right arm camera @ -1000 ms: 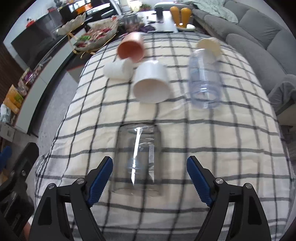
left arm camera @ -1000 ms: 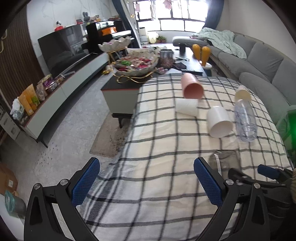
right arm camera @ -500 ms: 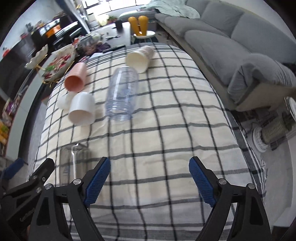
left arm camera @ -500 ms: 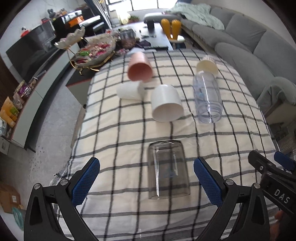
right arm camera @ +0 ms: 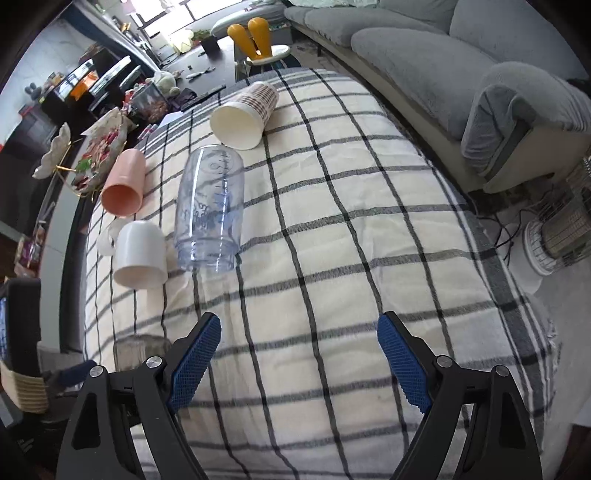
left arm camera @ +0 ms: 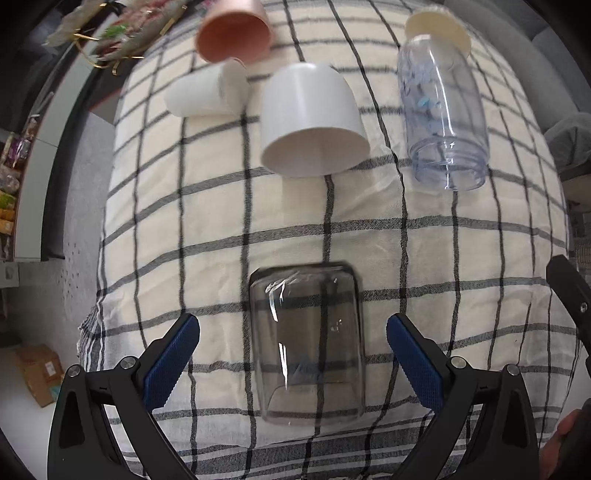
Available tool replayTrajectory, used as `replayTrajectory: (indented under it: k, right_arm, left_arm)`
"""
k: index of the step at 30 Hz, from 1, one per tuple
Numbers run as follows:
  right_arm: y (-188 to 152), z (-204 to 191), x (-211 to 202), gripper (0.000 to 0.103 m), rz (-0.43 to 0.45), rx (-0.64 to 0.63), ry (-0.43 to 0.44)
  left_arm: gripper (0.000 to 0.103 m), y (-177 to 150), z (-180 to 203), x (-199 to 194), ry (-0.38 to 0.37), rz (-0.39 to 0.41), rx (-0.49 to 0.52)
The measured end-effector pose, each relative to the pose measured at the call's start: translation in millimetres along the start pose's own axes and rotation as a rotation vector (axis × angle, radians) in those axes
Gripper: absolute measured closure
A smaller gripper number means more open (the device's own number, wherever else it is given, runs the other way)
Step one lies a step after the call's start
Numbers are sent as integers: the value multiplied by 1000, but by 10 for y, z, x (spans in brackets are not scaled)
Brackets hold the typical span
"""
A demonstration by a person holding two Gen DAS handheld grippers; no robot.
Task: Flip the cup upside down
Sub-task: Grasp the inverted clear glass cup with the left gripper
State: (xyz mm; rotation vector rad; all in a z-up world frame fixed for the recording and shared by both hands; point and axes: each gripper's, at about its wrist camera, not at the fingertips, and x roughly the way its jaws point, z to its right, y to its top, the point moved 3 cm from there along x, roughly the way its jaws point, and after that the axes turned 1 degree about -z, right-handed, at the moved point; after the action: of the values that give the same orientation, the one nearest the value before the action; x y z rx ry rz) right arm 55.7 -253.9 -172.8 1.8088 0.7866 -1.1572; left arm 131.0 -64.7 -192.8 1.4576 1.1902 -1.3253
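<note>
A clear glass cup [left arm camera: 306, 343] lies on its side on the checked tablecloth [left arm camera: 192, 229], its mouth toward me. My left gripper [left arm camera: 293, 332] is open, its blue pads either side of the glass and not touching it. My right gripper [right arm camera: 299, 339] is open and empty over bare cloth to the right; the glass [right arm camera: 136, 350] shows only partly at its lower left, behind the left finger.
Further back lie a white cup [left arm camera: 310, 122], a small white cup [left arm camera: 203, 92], a pink cup [left arm camera: 234, 29], a clear plastic bottle [left arm camera: 441, 110] and a patterned paper cup [right arm camera: 245, 114]. The table edge drops to the floor at left; a grey sofa [right arm camera: 424, 62] stands at right.
My left gripper has moved forward and down so the glass now lies between its open fingers. My right gripper has shifted slightly, staying open over the cloth.
</note>
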Motion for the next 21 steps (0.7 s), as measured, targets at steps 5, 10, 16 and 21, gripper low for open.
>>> replayTrajectory:
  k: [5,10,16,21]
  right_arm:
    - [90,53,223,16,-51,28,14]
    - [168,69,376,16,-82,38,20]
    - [221,96,488,16,-100,57,35]
    - [203,85,544,16,-114,60,41]
  left_arm:
    - [0,126,61,153,23,-70,16]
    - [18,203,127,266,15,-118,45]
    - [33,224,83,400,22,-160,51]
    - [34,271,97,489,29,-153,75]
